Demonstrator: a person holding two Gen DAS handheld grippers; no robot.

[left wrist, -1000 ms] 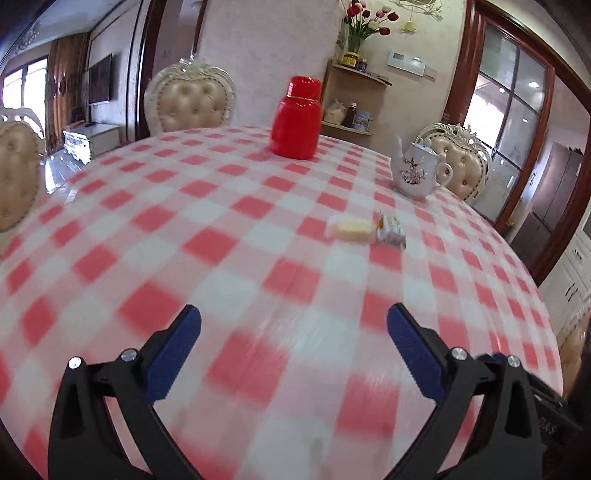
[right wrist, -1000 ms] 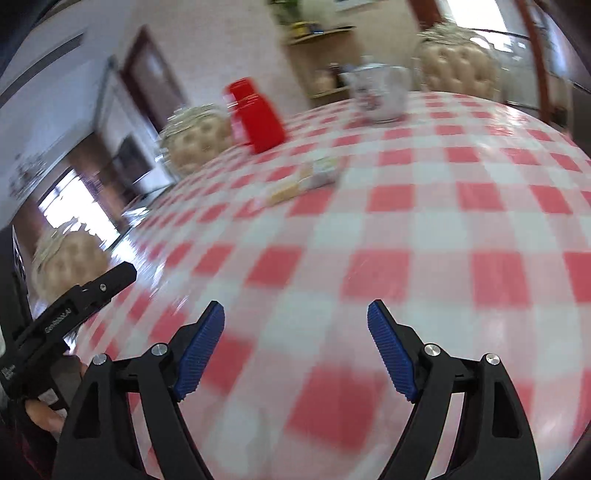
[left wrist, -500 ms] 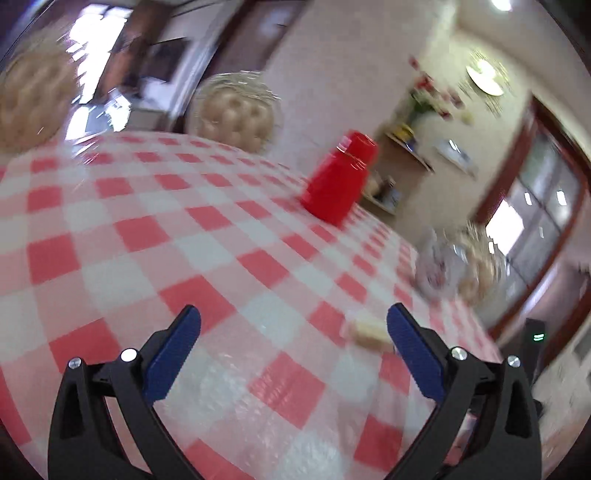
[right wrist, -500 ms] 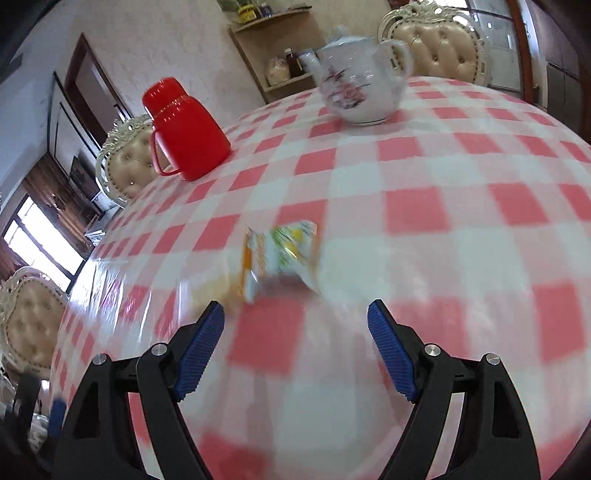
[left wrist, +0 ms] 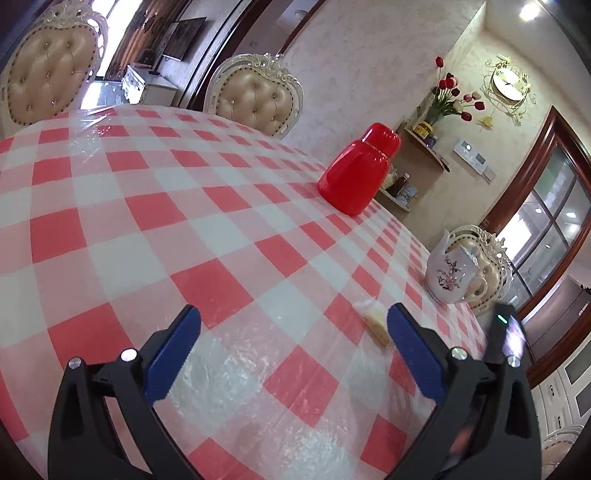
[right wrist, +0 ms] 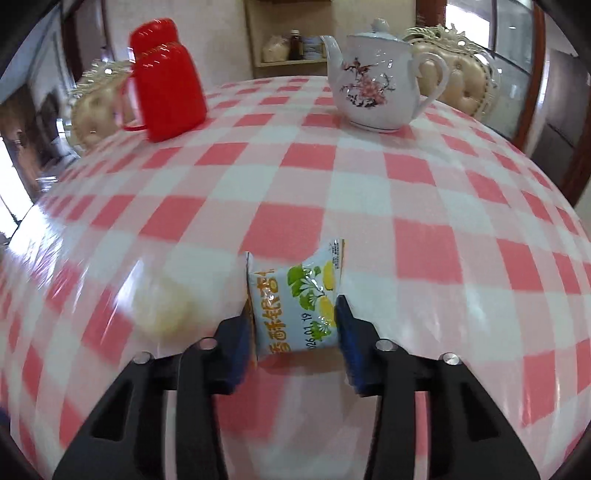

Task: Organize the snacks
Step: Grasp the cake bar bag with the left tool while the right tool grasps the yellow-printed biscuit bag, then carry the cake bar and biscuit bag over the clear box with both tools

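I see a bright room on both cameras, daylight entering through the window (left wrist: 107, 22) at far left and the glazed door (left wrist: 550, 229) at right, plus a ceiling lamp (left wrist: 529, 12) glaring at top right. The plastic-covered table (left wrist: 229, 229) throws white sheen, strongest near the tongs. My left view is sharp; my right view smears at its left and near edges, where a pale yellow snack (right wrist: 162, 306) is blurred. Fisheye bending bows the checks, and corners go black.
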